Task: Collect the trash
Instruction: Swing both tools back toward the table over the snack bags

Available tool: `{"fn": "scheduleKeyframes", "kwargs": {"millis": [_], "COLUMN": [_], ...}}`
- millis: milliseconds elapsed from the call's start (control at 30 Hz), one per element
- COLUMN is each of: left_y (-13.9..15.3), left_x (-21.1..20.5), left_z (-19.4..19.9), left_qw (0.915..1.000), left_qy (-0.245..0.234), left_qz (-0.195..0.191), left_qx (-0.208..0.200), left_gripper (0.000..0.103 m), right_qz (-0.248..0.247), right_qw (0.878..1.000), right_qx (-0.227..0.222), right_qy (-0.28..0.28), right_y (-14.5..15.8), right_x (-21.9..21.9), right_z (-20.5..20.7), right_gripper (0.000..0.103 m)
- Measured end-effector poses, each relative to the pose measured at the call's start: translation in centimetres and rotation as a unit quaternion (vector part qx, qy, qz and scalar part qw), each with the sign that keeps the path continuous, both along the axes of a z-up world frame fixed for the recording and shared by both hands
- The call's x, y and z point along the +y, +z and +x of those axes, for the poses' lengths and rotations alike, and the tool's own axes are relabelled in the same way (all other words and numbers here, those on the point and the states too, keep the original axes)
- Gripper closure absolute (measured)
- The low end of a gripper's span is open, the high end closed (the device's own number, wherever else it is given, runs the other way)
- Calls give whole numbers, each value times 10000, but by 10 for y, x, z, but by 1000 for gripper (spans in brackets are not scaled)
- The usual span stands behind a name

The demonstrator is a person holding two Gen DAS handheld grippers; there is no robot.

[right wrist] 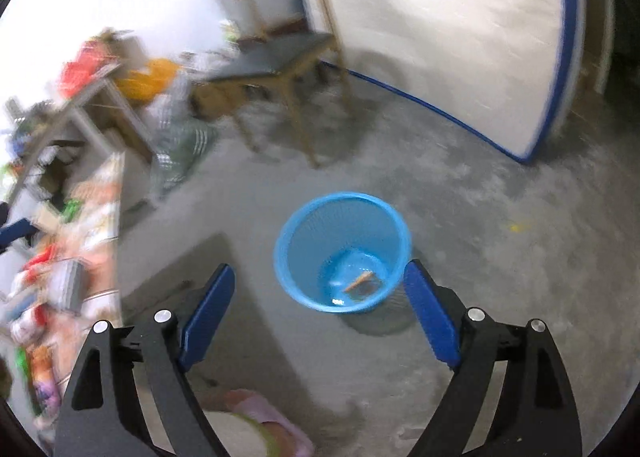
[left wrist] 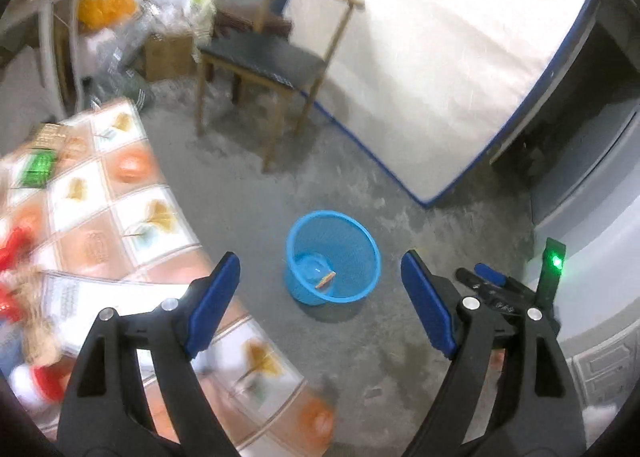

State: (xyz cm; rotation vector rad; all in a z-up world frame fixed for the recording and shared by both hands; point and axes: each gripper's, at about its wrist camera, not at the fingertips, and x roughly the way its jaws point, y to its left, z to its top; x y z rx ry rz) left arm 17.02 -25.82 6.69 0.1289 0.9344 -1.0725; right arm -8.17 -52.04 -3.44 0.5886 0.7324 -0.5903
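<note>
Left tongs (left wrist: 320,297) and right tongs (right wrist: 320,305) both gape, empty. Blue bin (right wrist: 342,253) on floor holds one scrap (right wrist: 360,281); more litter on worktop (left wrist: 120,197). Risk: blurred, hasty swings could drop pieces outside bin.

Readable text: none that I can make out. Print on the packets (left wrist: 40,167) lying on the desk (left wrist: 132,217) is blurred beyond reading.
</note>
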Motion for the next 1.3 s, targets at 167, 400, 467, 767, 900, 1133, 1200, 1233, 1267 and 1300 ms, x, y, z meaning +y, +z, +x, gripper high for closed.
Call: {"fn": "scheduleKeyframes", "kwargs": {"millis": [167,400,467,767,900,1133,1200,1233,1267,1300], "left_y": [39,27,12,-75,-102,-121,-120,-121,-121,-121], "left_x": [144,301,331,377,379,392,392,392,392,391], "left_z": [-17,-73,-92,-119,-111,-90,-87,-83,-81,-78], "left_qw": [9878,9616,9537,9436,9412,9361,9369,9378,9385,9395], "left_qy": [1226,2596,2896,3213,3228,3292,3265,3238,3219,3189], "left_qz": [-345,-462,-558,-731,-767,-934,-936,-929,-937,-947], "left_qx": [-891,-757,-594,330,638,811,829,837,830,813], "left_gripper": [20,17,16,17,17,17,17,17,17,17], "right_qz": [635,1956,2010,2690,2551,1764,1557,1439,1376,1302], "right_qw": [9861,9225,9094,8291,8080,8476,8599,8665,8705,8757], "right_qx": [-691,-519,-323,614,1165,1523,1512,1515,1510,1497], "right_qy": [1368,3286,3628,4862,5182,4767,4620,4533,4477,4402], "right_y": [20,2,0,-13,-20,-11,-4,-2,-1,1], "right_x": [70,188,221,328,367,363,360,357,356,352], "right_z": [7,45,51,80,89,118,128,131,133,135], "right_gripper": [19,19,20,65,66,68,68,68,68,68]}}
